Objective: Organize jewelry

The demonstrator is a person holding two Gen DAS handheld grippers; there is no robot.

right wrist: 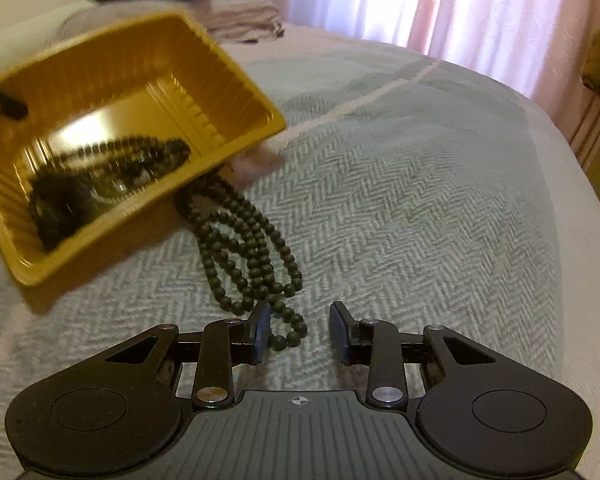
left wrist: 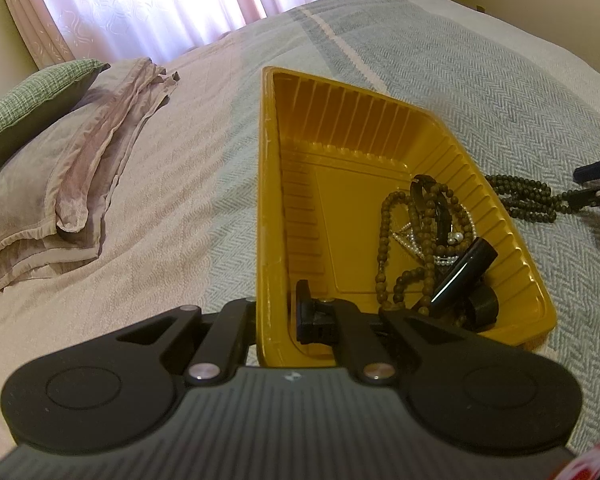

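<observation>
A yellow plastic tray (left wrist: pixel 300 128) is tilted above the bed; my left gripper (left wrist: pixel 276 320) is shut on its near wall. Inside lie brown bead strands (left wrist: pixel 386 248), a black bangle (left wrist: pixel 432 200), pearls (left wrist: pixel 456 238) and a black tube (left wrist: pixel 466 270). The tray also shows in the right wrist view (right wrist: pixel 236 80), blurred. A dark green bead necklace (right wrist: pixel 252 256) lies on the bedspread beside the tray, also seen in the left wrist view (left wrist: pixel 528 200). My right gripper (right wrist: pixel 300 330) is open, its fingers either side of the necklace's near end.
The bed has a grey herringbone bedspread (right wrist: pixel 420 220). A folded pink sheet (left wrist: pixel 112 140) and a green pillow (left wrist: pixel 32 100) lie at the head. Pink curtains (right wrist: pixel 480 20) hang behind.
</observation>
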